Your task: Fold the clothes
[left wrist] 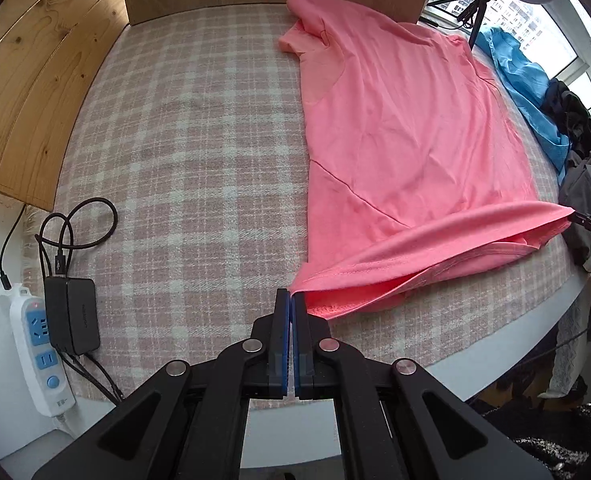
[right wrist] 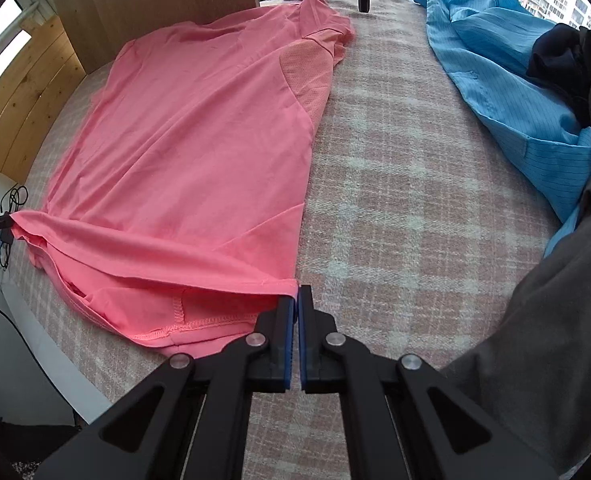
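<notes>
On the pink plaid blanket (left wrist: 183, 152), the pink T-shirt (left wrist: 407, 128) lies spread beside the blue garment (right wrist: 495, 60), its hem lifted and stretched between the left gripper (left wrist: 292, 300) and right gripper (right wrist: 297, 294), each clenched on one hem corner.

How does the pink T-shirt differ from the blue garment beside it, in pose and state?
The pink T-shirt lies spread out flat; the blue garment lies bunched in a long heap. The pink T-shirt's hem is pinched at both corners by the left tongs and right tongs; the blue garment is untouched, with dark clothing partly on it. Both rest on the plaid cloth.
</notes>
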